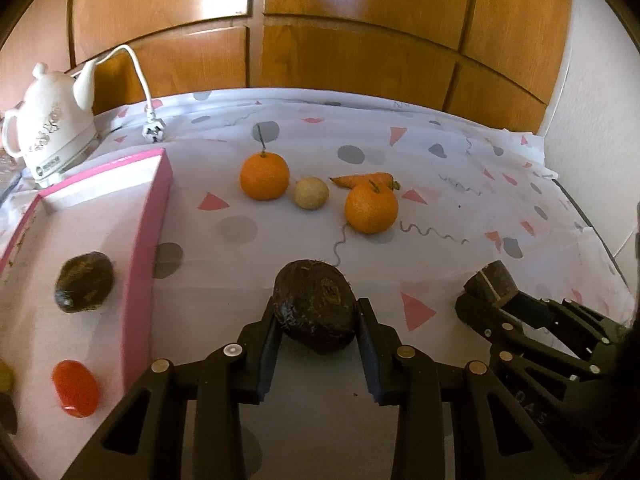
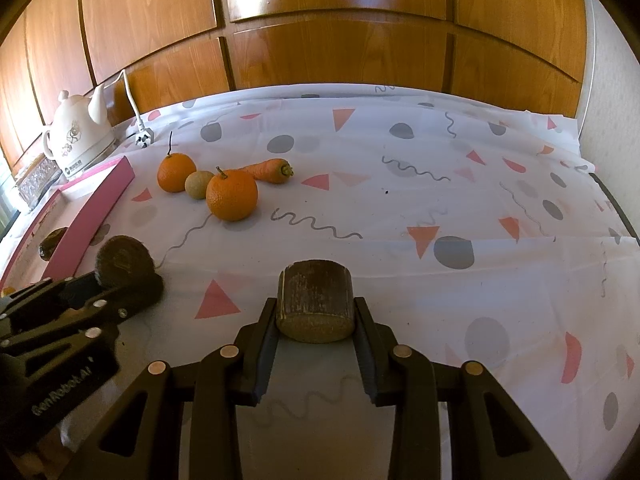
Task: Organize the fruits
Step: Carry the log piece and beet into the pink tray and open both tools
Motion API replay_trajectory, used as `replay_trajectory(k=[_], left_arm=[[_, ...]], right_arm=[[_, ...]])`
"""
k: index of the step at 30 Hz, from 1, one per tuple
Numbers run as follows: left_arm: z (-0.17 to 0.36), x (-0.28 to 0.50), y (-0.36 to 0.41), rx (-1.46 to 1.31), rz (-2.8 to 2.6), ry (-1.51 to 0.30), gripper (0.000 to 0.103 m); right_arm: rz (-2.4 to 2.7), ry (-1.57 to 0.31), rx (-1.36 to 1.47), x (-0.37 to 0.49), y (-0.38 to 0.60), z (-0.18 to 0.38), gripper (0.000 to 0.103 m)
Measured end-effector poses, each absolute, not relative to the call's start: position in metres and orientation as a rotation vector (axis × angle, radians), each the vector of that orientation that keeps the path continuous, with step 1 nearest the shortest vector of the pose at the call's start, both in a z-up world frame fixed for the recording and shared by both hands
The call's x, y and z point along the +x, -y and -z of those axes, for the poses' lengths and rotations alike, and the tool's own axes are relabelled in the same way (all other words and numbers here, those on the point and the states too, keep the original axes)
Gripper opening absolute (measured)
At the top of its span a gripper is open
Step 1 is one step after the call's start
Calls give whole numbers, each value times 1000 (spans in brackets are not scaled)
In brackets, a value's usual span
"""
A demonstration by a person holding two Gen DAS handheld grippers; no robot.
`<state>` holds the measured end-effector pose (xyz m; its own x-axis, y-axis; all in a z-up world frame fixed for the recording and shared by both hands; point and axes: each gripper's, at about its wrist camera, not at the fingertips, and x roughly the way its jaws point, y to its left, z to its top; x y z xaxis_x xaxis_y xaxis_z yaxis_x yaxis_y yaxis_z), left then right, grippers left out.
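My left gripper [image 1: 317,316] is shut on a dark brown round fruit [image 1: 316,304], held just above the cloth; it also shows in the right wrist view [image 2: 124,260]. My right gripper [image 2: 315,312] is shut on a brown cut cylinder piece [image 2: 316,304], seen from the left wrist view [image 1: 490,284] at the right. On the cloth behind lie two oranges [image 1: 264,176] [image 1: 371,207], a small tan round fruit [image 1: 311,193] and a carrot [image 1: 362,179]. The pink box [image 1: 148,232] at left holds a dark fruit [image 1: 84,282] and a red fruit [image 1: 76,388].
A white teapot-shaped kettle [image 1: 50,126] with cord and plug [image 1: 154,130] stands at the back left. Wooden panelling [image 1: 320,40] backs the table. The patterned tablecloth [image 2: 440,200] stretches to the right. The table edge runs along the right [image 2: 616,208].
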<state>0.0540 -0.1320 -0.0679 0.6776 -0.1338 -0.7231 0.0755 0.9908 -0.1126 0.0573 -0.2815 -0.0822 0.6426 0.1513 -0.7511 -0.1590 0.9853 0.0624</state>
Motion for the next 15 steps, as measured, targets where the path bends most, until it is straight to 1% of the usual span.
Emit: replay_trajectory(k=[8, 15], left_arm=[[22, 32, 116, -87, 121, -728, 36], [8, 16, 84, -133, 54, -715, 36]], right_arm=[[-166, -853, -30, 57, 278, 82, 36], [-151, -859, -66, 57, 273, 81, 35]])
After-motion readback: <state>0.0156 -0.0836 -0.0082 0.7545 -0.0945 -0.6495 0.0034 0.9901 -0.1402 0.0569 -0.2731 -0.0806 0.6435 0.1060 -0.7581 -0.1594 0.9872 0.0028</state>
